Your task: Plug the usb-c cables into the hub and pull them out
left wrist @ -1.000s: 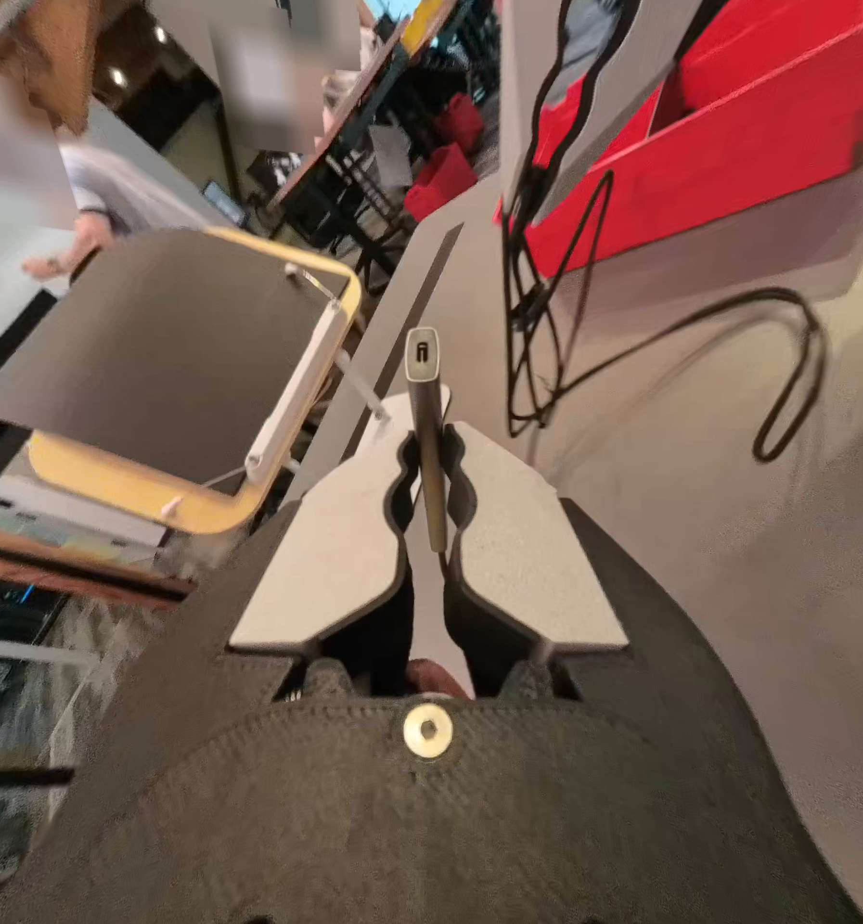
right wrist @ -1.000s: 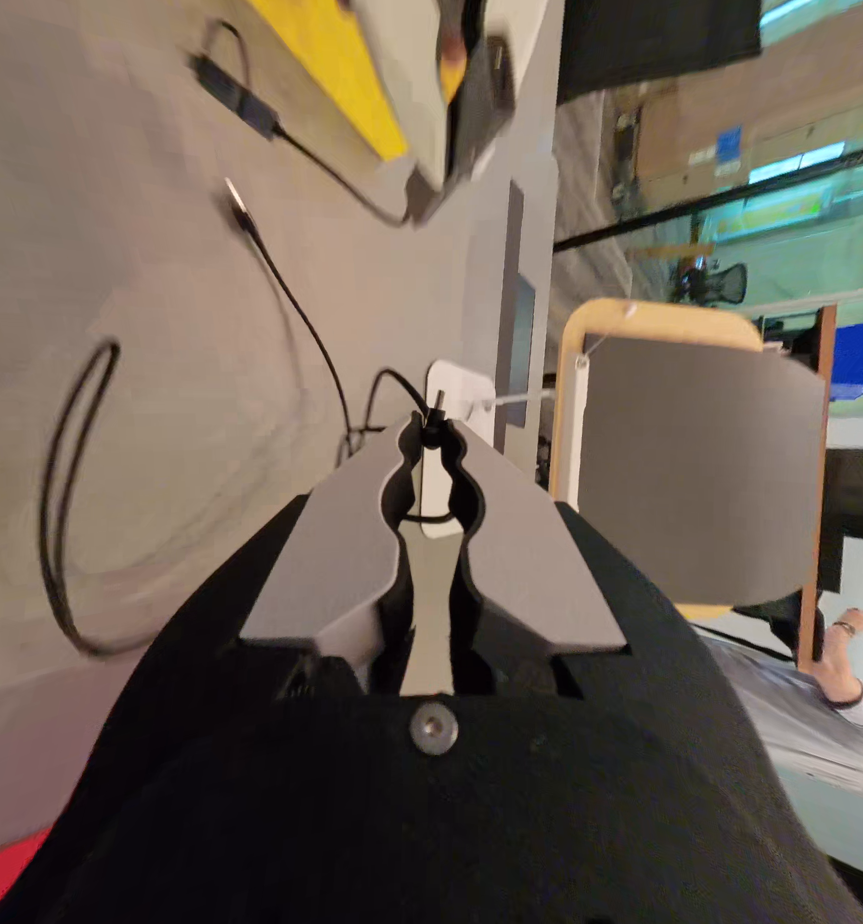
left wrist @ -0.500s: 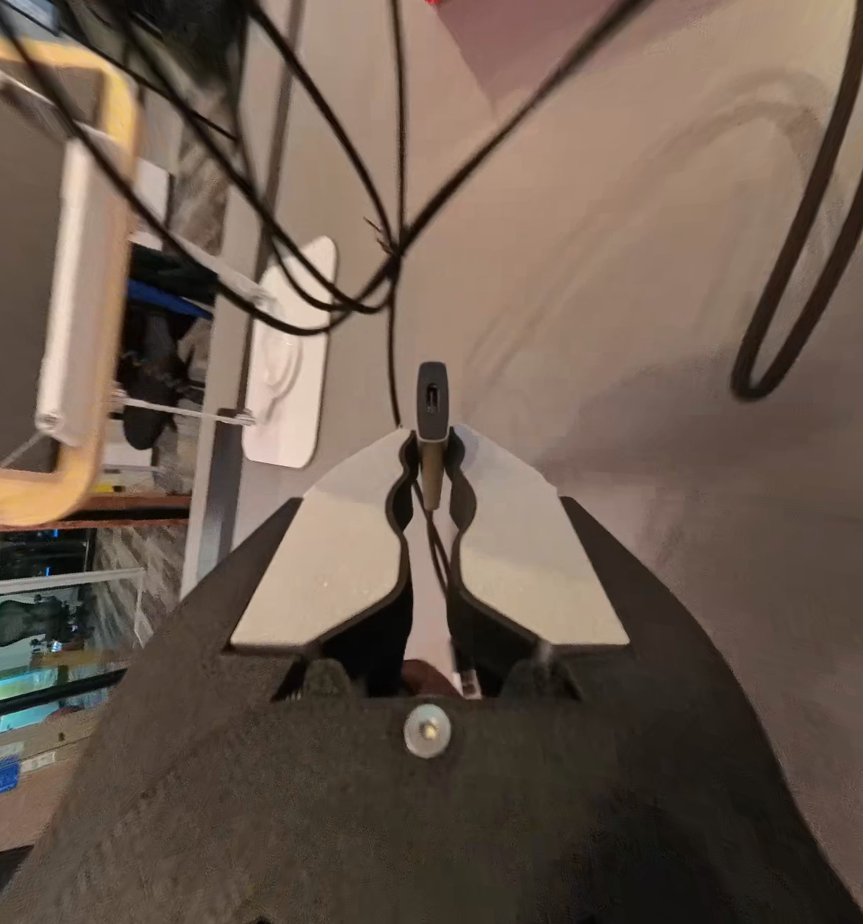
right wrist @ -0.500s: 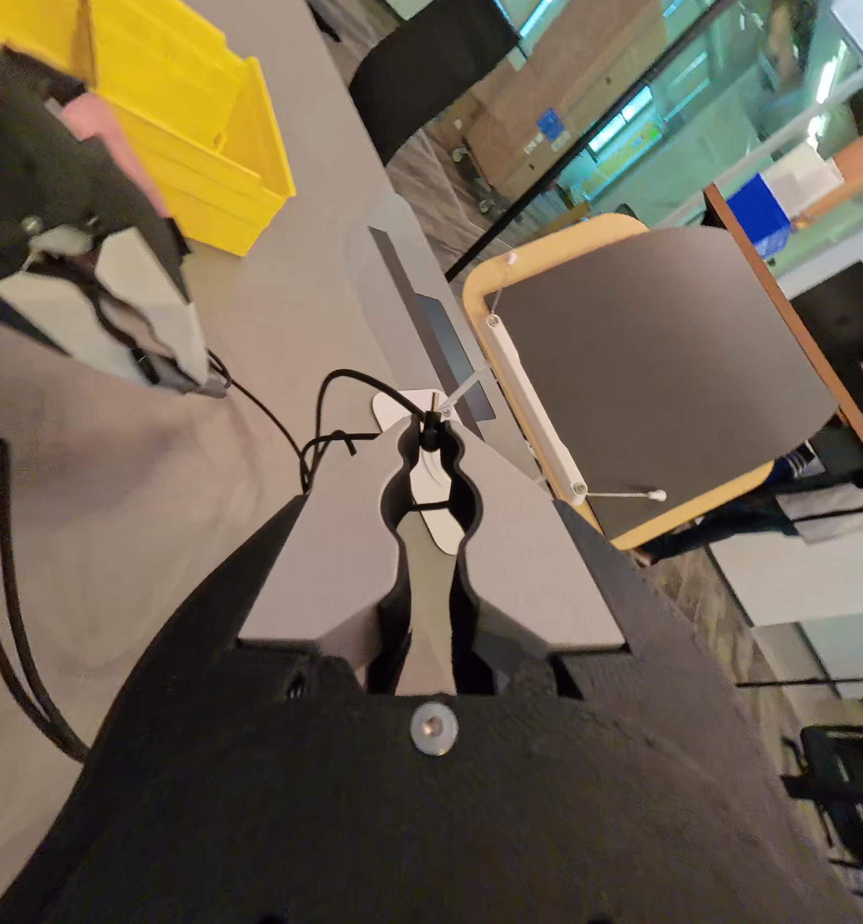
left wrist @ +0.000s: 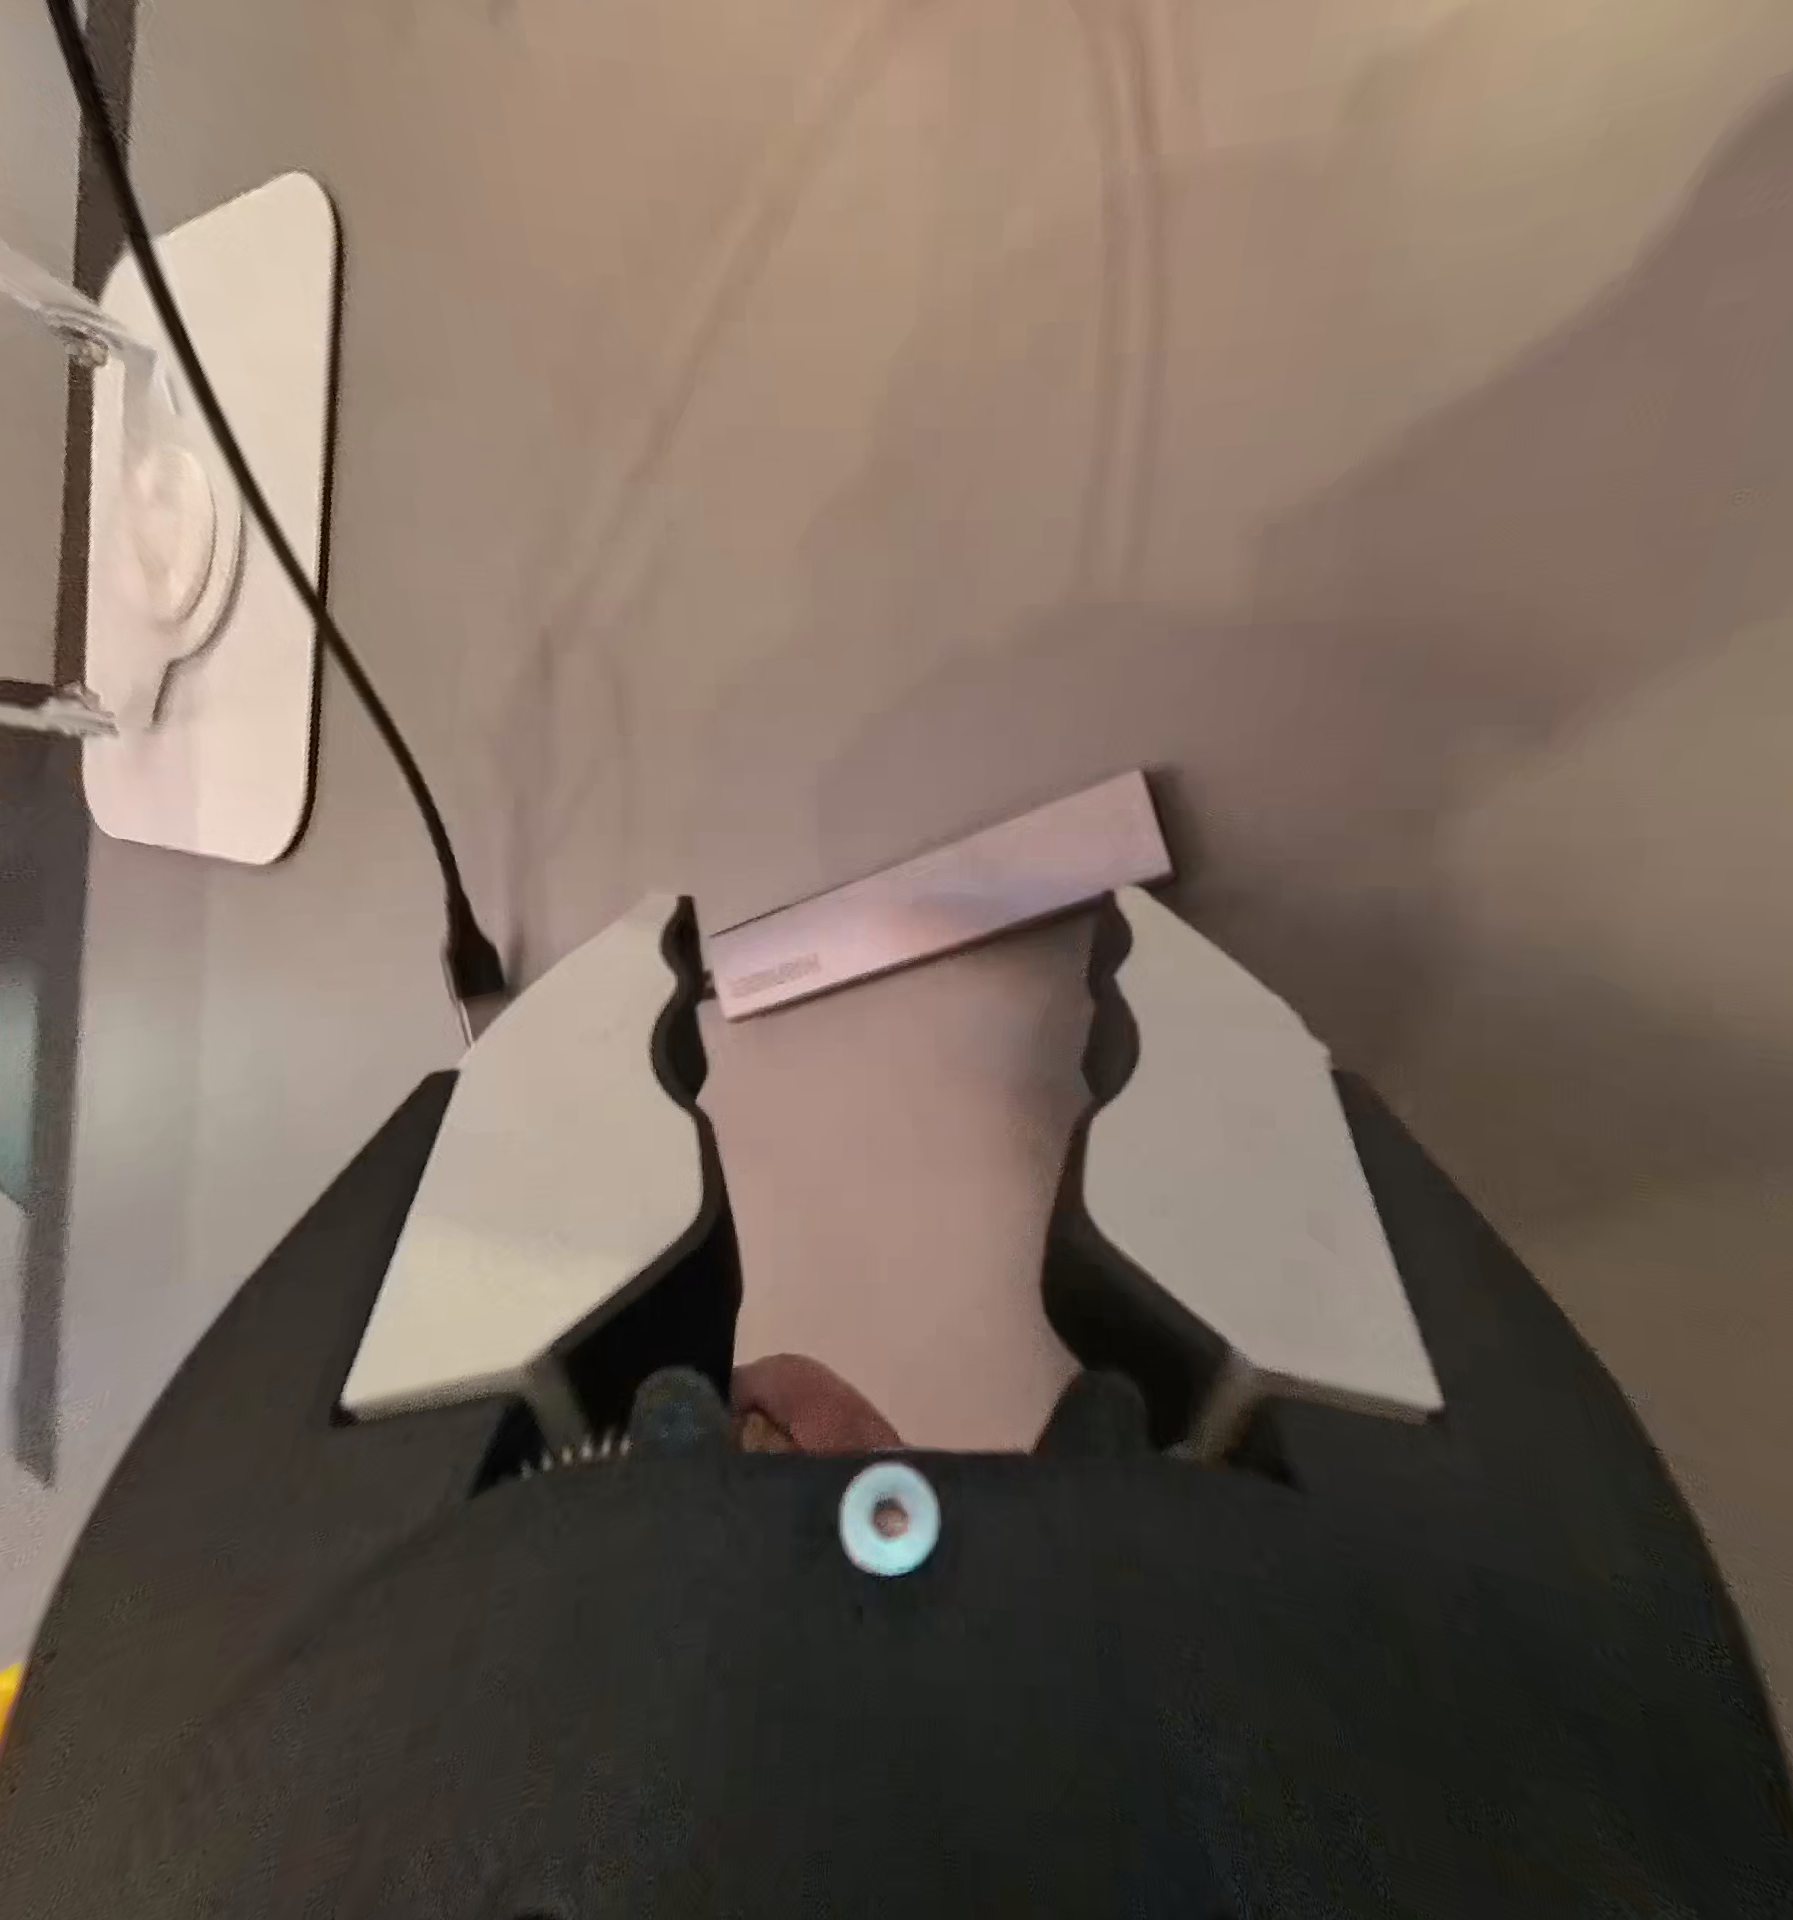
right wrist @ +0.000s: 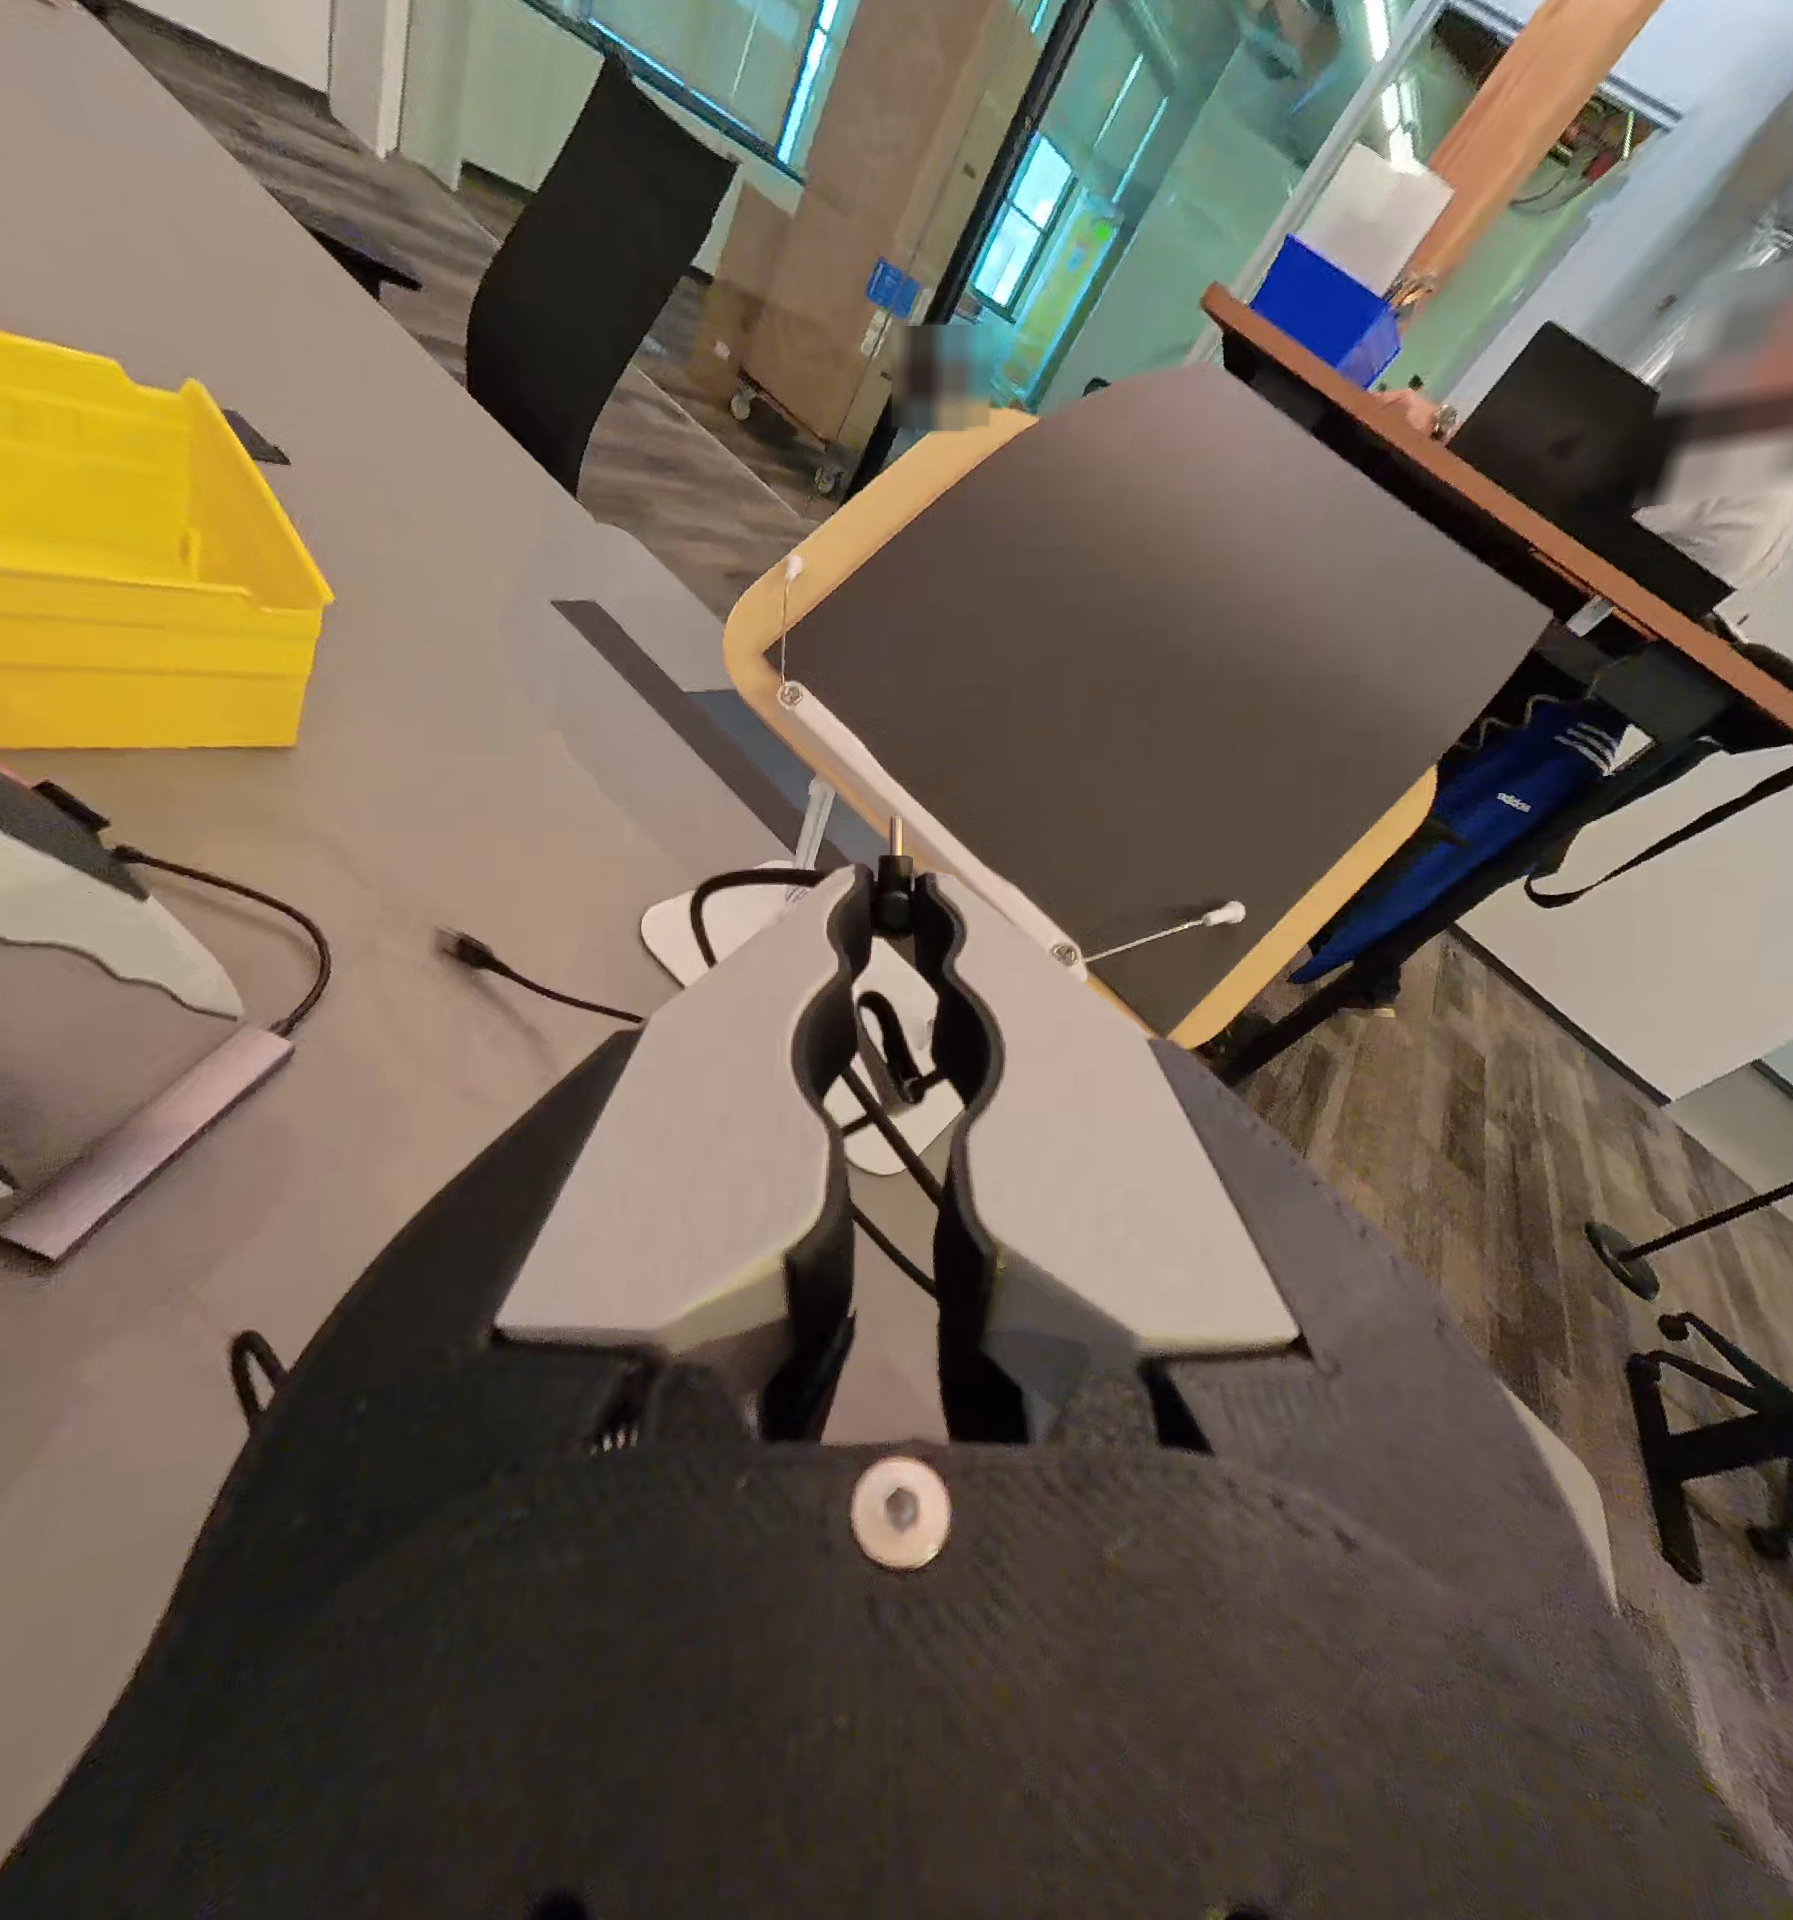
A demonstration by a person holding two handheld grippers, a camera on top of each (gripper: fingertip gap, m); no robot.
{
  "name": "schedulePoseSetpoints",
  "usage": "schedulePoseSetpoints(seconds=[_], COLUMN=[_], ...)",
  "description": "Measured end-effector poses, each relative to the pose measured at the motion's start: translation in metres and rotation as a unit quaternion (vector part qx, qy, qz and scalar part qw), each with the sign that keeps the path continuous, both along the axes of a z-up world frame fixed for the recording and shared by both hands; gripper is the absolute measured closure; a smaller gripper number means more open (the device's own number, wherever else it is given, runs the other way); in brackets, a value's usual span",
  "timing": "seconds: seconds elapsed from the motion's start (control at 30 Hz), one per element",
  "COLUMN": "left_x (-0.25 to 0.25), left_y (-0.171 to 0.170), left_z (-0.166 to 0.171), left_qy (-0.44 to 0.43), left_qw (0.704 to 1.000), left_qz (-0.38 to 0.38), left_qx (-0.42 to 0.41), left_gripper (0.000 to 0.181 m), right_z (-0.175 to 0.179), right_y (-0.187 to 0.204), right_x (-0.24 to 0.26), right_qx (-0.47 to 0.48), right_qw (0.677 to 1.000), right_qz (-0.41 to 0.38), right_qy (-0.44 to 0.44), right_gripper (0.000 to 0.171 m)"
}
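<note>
My left gripper [left wrist: 897, 914] is open, low over the grey table [left wrist: 975, 416]. The silver hub [left wrist: 939, 899] lies flat on the table, slanted across the gap just past the fingertips; neither pad presses on it. In the right wrist view the hub [right wrist: 144, 1138] lies under the left gripper's fingers [right wrist: 81, 925], with its own short black lead [right wrist: 300, 935] curling off one end. My right gripper [right wrist: 894, 904] is shut on a black usb-c cable plug [right wrist: 892, 896], metal tip pointing away. A second, loose cable plug [right wrist: 466, 948] lies on the table and also shows in the left wrist view [left wrist: 474, 961].
A yellow bin [right wrist: 123, 582] stands at the back left of the table. A white pad [right wrist: 710, 925] lies near the table's far edge, also in the left wrist view [left wrist: 206, 520]. A chair with a dark back and wooden rim [right wrist: 1131, 675] stands just beyond the edge. Spacing between my two grippers at the tips: around 30 centimeters.
My left gripper came down to the table and opened; the hub left its grasp and now lies flat. My right gripper stayed shut on the cable plug while its view swung.
</note>
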State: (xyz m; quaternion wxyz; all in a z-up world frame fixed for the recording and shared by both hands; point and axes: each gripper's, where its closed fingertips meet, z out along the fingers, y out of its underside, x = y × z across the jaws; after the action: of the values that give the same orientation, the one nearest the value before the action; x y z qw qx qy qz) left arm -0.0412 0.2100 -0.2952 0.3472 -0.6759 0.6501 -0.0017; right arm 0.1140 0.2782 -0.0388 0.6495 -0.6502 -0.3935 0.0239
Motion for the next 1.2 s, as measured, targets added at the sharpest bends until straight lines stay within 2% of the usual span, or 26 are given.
schedulePoseSetpoints(seconds=[0.13,0.37,0.5,0.63,0.7,0.73,0.77,0.8,0.9,1.0,1.1,1.2], left_x=[-0.010,0.007,0.036,0.063,0.074,0.078,0.080,0.081,0.079,0.071,0.061,0.050], left_y=[0.011,0.034,0.044,0.047,0.042,0.040,0.038,0.037,0.038,0.042,0.045,0.049], left_z=[0.034,0.134,0.153,0.175,0.188,0.190,0.189,0.187,0.181,0.186,0.195,0.206], left_qy=[-0.058,-0.177,-0.199,-0.253,-0.276,-0.280,-0.275,-0.269,-0.271,-0.296,-0.325,-0.362], left_qw=[0.998,0.980,0.976,0.963,0.956,0.955,0.956,0.958,0.959,0.953,0.944,0.932], left_qz=[0.034,0.046,0.023,-0.006,-0.026,-0.033,-0.042,-0.046,-0.032,-0.014,-0.006,0.009], left_qx=[-0.007,0.077,0.089,0.095,0.094,0.094,0.093,0.094,0.082,0.065,0.051,0.028], left_gripper=[0.102,0.106,0.107,0.105,0.115,0.133,0.159,0.178,0.181,0.181,0.181,0.181], right_z=[0.023,0.054,0.069,0.069,0.063,0.060,0.057,0.055,0.050,0.053,0.059,0.063], right_y=[0.001,-0.019,-0.040,-0.059,-0.065,-0.066,-0.067,-0.066,-0.060,-0.061,-0.062,-0.070], right_x=[0.004,-0.011,-0.026,-0.042,-0.050,-0.054,-0.057,-0.059,-0.058,-0.051,-0.036,-0.017], right_qx=[0.015,-0.012,-0.028,-0.064,-0.082,-0.088,-0.091,-0.093,-0.098,-0.080,-0.062,-0.048], right_qw=[1.000,0.988,0.973,0.957,0.951,0.950,0.949,0.949,0.954,0.958,0.964,0.968], right_qz=[0.009,0.105,0.165,0.224,0.244,0.249,0.252,0.253,0.236,0.225,0.199,0.177], right_qy=[0.025,0.111,0.157,0.170,0.171,0.168,0.165,0.165,0.157,0.157,0.164,0.171], right_gripper=[0.166,0.166,0.166,0.166,0.166,0.166,0.166,0.166,0.166,0.156,0.146,0.146])
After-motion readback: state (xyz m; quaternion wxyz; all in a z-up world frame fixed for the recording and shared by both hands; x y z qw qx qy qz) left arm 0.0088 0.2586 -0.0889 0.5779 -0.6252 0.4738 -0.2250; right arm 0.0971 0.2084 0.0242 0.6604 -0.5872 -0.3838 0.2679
